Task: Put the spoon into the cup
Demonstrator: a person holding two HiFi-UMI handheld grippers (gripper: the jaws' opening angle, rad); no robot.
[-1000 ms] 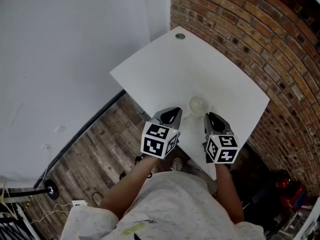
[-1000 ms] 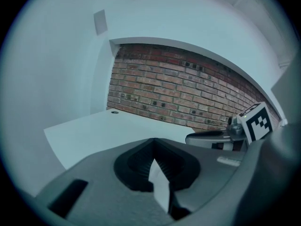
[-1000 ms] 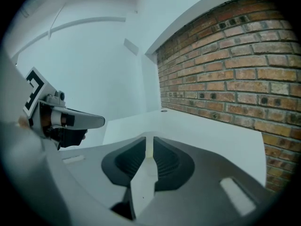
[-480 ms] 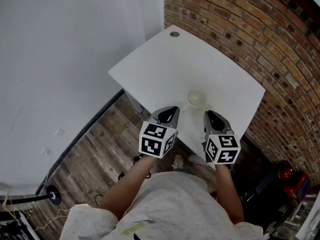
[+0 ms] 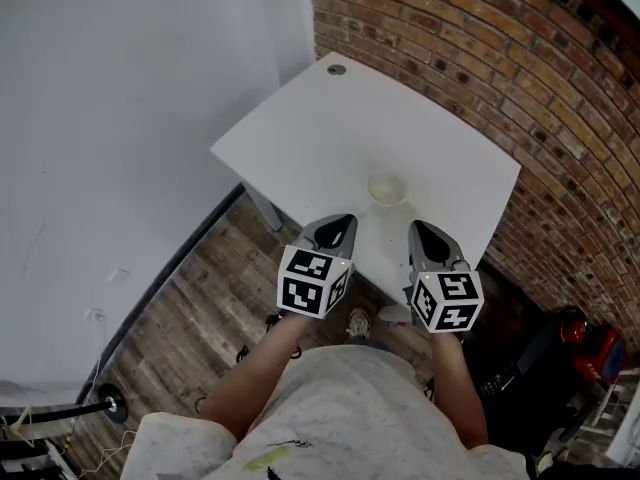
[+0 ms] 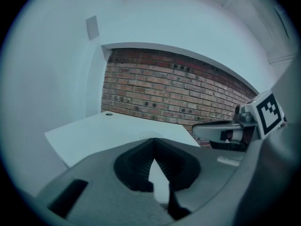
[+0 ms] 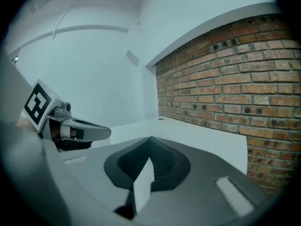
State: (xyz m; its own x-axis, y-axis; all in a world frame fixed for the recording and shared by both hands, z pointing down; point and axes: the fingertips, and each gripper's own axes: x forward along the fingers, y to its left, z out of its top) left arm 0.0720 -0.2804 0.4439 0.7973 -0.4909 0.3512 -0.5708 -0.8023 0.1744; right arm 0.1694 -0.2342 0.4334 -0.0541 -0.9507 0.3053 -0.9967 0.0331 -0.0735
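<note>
Just ahead of the jaws, between them, the cup (image 5: 386, 189) is set on the white table (image 5: 300, 128), a brick wall (image 5: 480, 48) beyond. Left gripper (image 5: 338, 226) and right gripper (image 5: 428, 236) are held closed, empty.

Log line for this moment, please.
left gripper: jaws shut, empty | right gripper: jaws shut, empty | cup: upright on table | spoon: not in view

Whitish cup (image 5: 386, 189), upright, on white table (image 5: 330, 128), near its front edge
</note>
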